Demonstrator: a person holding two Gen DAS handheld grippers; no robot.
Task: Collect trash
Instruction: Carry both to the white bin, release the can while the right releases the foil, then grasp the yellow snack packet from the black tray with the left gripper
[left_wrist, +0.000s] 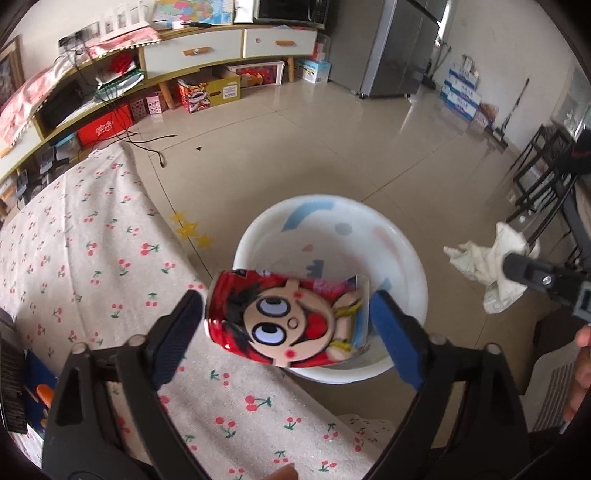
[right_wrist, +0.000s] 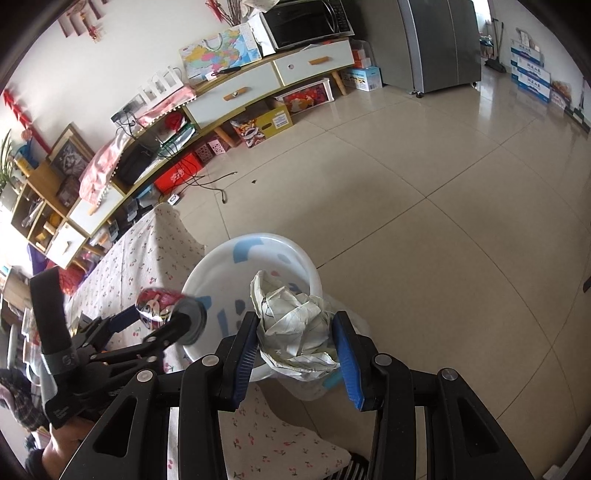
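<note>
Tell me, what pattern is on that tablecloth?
Small red cherries on a pale tablecloth, clearest in the left wrist view.

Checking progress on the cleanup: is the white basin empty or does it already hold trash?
Apparently empty: the white basin shows bare inside, though the red can and crumpled paper hide part.

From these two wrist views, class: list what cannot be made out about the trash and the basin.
- Basin floor: left wrist view, hidden by the red cartoon can; right wrist view, by the crumpled paper.
- Can's ends: right wrist view, blurred, too small.
- Right gripper: left wrist view, cut off by the edge.
- Whether the left gripper fingers touch the can: unclear.
</note>
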